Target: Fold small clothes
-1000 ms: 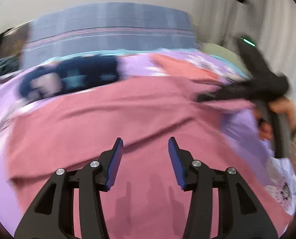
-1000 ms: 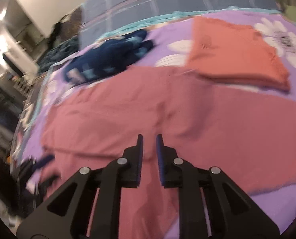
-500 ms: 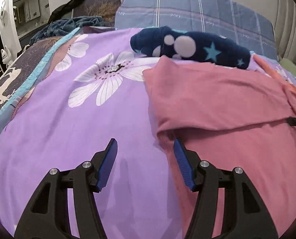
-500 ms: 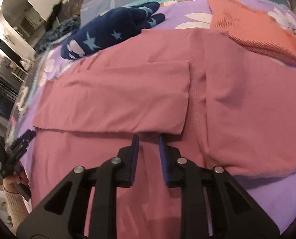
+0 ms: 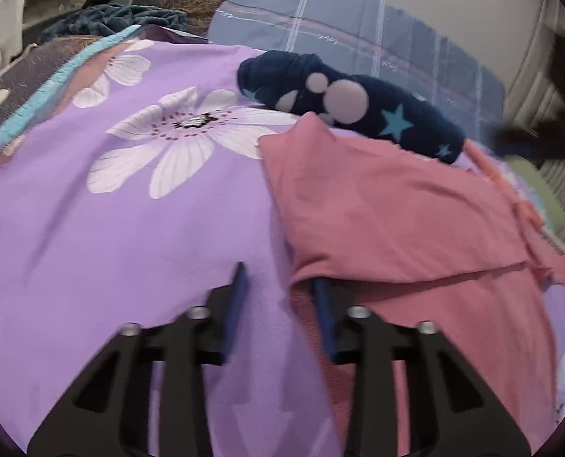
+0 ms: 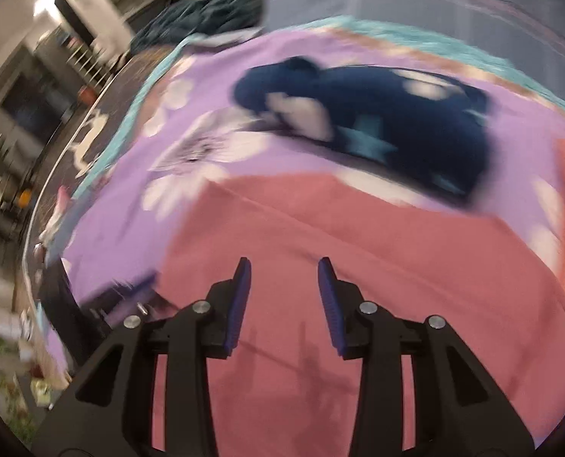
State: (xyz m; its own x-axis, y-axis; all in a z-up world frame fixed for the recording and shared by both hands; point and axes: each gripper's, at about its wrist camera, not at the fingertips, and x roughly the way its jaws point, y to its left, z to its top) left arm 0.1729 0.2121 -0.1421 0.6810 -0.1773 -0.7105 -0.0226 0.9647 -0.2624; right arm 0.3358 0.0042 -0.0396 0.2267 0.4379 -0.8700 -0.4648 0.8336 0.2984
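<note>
left gripper (image 5: 278, 293): jaws just closing on pink cloth (image 5: 393, 213) edge, grip unclear
right gripper (image 6: 284, 293): jaws just opening, empty, above cloth

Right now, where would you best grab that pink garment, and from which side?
Take the pink garment at its left edge, where the folded flap's near corner ends, coming from the left over the bare purple bedspread. There the stacked layers lift slightly off the bed, so a tool finger can probably slip under; elsewhere it lies flat.
</note>
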